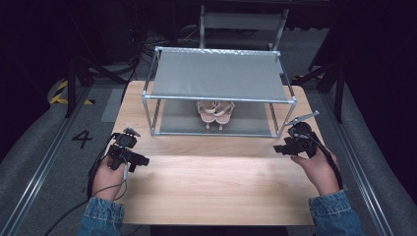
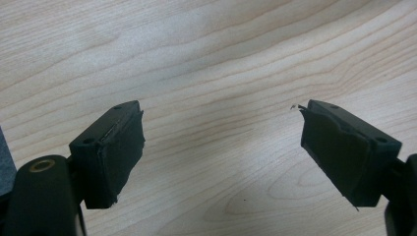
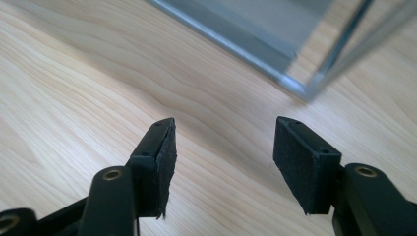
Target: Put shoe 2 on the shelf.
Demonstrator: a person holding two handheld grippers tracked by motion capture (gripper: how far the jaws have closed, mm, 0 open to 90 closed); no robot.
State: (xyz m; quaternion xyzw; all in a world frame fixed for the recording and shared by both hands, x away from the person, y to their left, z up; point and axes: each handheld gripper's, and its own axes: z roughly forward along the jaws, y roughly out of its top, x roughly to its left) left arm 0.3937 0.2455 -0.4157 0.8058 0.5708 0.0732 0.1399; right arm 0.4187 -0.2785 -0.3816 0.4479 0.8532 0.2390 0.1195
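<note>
Over bare wood at the table's left, the left gripper [image 1: 129,156] sits in the person's left hand [image 1: 105,178] with its jaws spread wide and nothing between them; its own view shows wood grain past the two black pads [image 2: 118,147]. Across the table [image 1: 216,187], the right gripper [image 1: 295,142] rests in the right hand [image 1: 319,169] near the rack's front right corner, its jaws likewise spread and empty. In the right gripper view that metal corner [image 3: 300,91] lies just beyond the pads, blurred. Farther out, the rack [image 1: 216,73] stands on the far half of the table, and a pair of pale sandals [image 1: 215,113] sits side by side on its lower shelf, well apart from both grippers.
</note>
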